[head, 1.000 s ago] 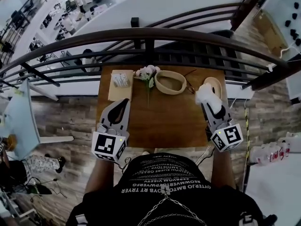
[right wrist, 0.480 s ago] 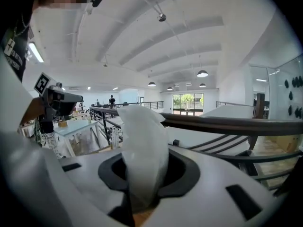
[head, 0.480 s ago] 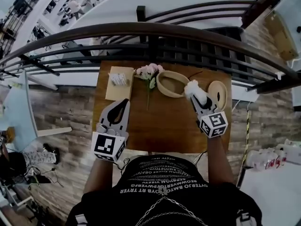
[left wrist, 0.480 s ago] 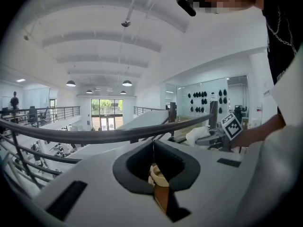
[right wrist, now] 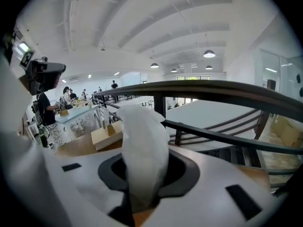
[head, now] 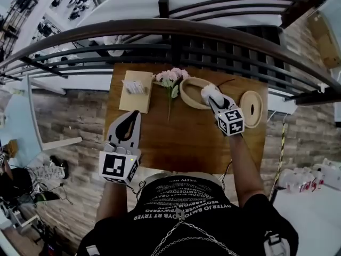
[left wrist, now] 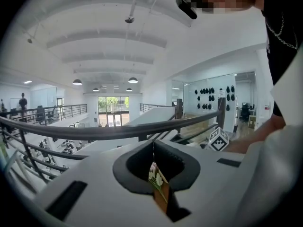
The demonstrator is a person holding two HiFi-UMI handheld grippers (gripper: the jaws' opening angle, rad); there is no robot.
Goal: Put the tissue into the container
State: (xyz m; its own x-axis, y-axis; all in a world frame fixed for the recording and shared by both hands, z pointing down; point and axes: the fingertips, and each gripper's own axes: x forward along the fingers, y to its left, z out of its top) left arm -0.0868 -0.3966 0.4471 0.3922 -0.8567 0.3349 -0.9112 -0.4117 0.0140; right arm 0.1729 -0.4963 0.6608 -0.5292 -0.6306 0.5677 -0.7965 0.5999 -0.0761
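A white tissue [head: 209, 92] [right wrist: 144, 145] is pinched in my right gripper [head: 214, 100], whose jaws are shut on its lower part. In the head view the tissue hangs over the right rim of the oval wooden container [head: 186, 100] at the back middle of the table. In the right gripper view the tissue stands up between the jaws and hides the container. My left gripper [head: 132, 117] [left wrist: 153, 145] is held over the table's front left, jaws shut and holding nothing, well away from the container.
A tan tissue box [head: 134, 89] sits at the back left of the wooden table [head: 181, 140]. A pink flower sprig [head: 171, 79] lies beside the container. A round wooden lid [head: 251, 109] rests at the right. A dark railing [head: 176, 31] runs behind.
My right gripper carried the tissue leftward and away from me, from above the round lid to the container's right rim. The left gripper drifted slightly back toward the front edge.
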